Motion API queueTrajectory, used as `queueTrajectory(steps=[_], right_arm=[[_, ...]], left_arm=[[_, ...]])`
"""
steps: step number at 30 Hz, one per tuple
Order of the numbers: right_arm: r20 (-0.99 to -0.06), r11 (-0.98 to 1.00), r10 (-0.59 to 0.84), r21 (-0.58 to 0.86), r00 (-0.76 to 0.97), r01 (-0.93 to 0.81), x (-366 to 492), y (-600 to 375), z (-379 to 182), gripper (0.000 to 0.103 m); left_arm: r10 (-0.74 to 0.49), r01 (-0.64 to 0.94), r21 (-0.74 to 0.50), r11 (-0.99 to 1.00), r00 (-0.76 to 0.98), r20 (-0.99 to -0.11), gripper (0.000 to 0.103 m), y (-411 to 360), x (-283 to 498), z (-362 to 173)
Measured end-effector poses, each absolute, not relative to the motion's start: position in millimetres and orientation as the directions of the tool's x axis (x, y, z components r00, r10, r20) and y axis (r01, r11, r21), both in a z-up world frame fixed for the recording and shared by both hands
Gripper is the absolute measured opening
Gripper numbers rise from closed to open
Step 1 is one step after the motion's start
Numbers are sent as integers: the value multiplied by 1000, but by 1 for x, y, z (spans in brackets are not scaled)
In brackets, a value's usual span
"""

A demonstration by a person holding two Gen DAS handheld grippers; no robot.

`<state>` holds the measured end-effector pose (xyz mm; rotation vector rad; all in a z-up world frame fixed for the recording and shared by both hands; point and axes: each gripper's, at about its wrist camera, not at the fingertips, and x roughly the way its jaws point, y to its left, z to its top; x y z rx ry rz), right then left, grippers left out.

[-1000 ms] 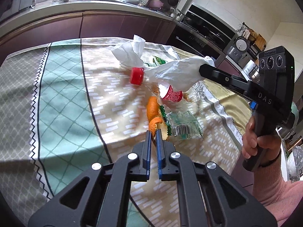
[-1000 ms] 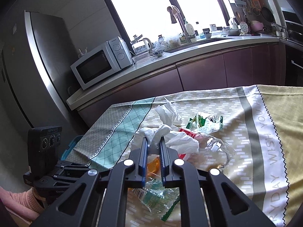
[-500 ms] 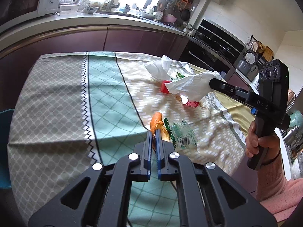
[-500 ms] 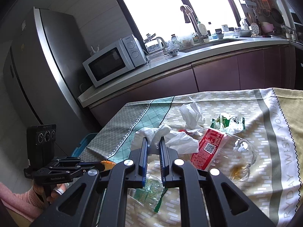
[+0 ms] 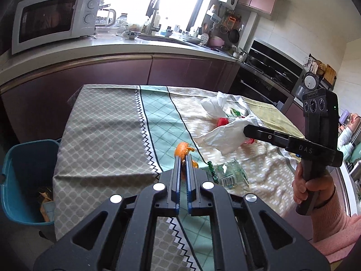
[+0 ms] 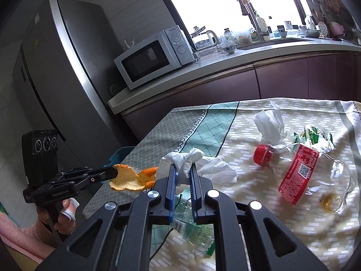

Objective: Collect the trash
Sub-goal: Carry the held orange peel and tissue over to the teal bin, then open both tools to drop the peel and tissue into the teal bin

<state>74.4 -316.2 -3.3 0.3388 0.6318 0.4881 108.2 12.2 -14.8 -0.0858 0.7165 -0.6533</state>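
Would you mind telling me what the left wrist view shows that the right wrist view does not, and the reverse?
Only the left wrist view shows the inside of the blue bin beside the table and the oven.

Only the right wrist view shows the refrigerator and the crushed bottle's red label.

Both show the microwave, the left hand-held gripper shut on orange peel, and the right hand-held gripper shut on a white tissue.

Your orange curled peel [image 6: 128,178], white crumpled tissue [image 6: 187,164], red-capped clear plastic bottle [image 6: 300,171], teal plastic bin [image 5: 24,174], green-and-beige patterned tablecloth [image 5: 108,135].
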Motion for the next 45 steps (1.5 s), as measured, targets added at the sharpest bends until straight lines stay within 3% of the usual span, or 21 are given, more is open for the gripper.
queueTrajectory(steps=[24,45], right_arm=[[-490,714,697,403,524,-572,129,-167,17,10],[-561,680,707,372,431,-631,174,-75,12,10]], left_arm=[[-357,250,-260,933,739,-571,5,164,102,-2],[-271,122,-277,953,751,-602,2,225,127,-24]])
